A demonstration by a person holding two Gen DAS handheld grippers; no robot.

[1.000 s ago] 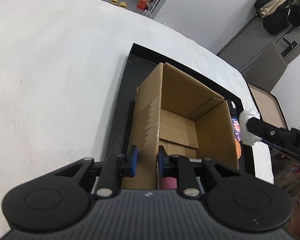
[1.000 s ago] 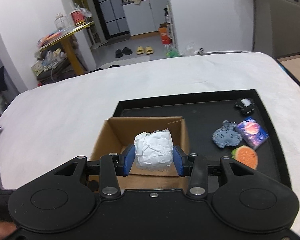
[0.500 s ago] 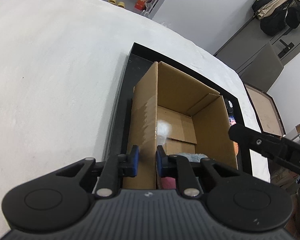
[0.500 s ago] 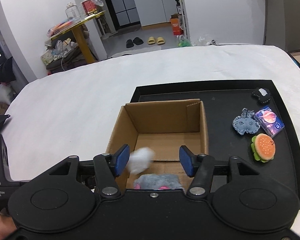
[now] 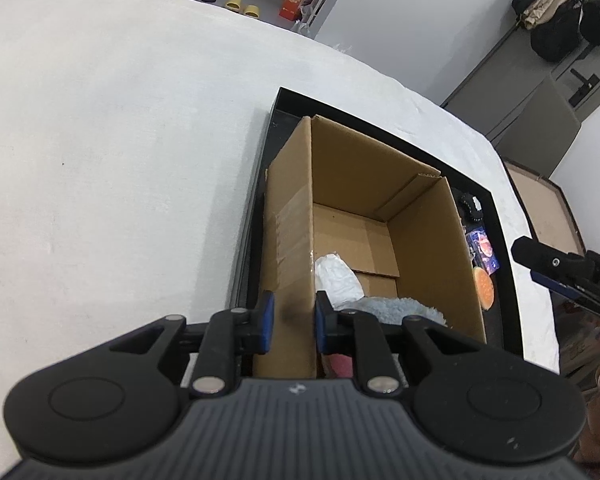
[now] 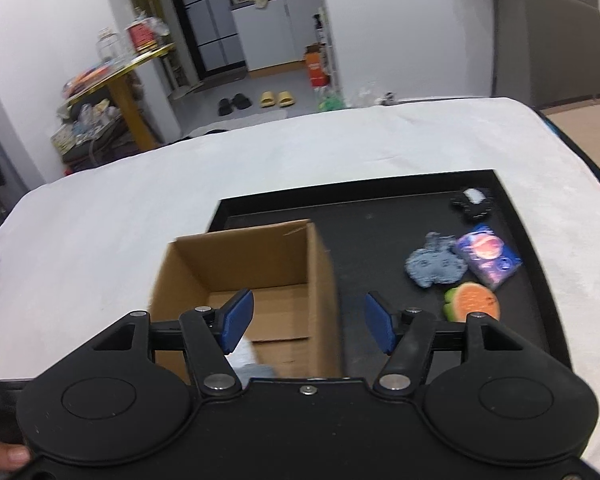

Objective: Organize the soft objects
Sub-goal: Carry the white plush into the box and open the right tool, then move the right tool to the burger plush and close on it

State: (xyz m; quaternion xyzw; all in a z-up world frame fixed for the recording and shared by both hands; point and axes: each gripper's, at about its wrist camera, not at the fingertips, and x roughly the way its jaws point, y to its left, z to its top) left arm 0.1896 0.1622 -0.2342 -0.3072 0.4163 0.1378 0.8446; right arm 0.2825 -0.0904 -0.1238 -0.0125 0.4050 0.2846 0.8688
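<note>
An open cardboard box (image 5: 380, 216) (image 6: 260, 272) stands on a black tray (image 5: 496, 216) (image 6: 364, 236). My left gripper (image 5: 291, 316) is shut on the box's near left wall. Inside lie a white crumpled soft lump (image 5: 336, 276), a light blue fluffy item (image 5: 396, 308) and something pink (image 5: 340, 362). My right gripper (image 6: 309, 322) is open and empty above the box's right wall. On the tray right of the box lie a grey plush (image 6: 434, 266), a blue printed pouch (image 6: 488, 256), an orange burger toy (image 6: 472, 302) and a black-and-white toy (image 6: 473, 201).
The tray sits on a white padded table (image 5: 120, 140) (image 6: 140, 200). The right gripper's arm (image 5: 568, 268) shows at the right edge of the left wrist view. A room with shelves, slippers and cabinets lies beyond the table.
My right gripper opened and let the white lump drop into the box, then shifted right toward the tray's loose toys. My left gripper kept its hold on the box wall.
</note>
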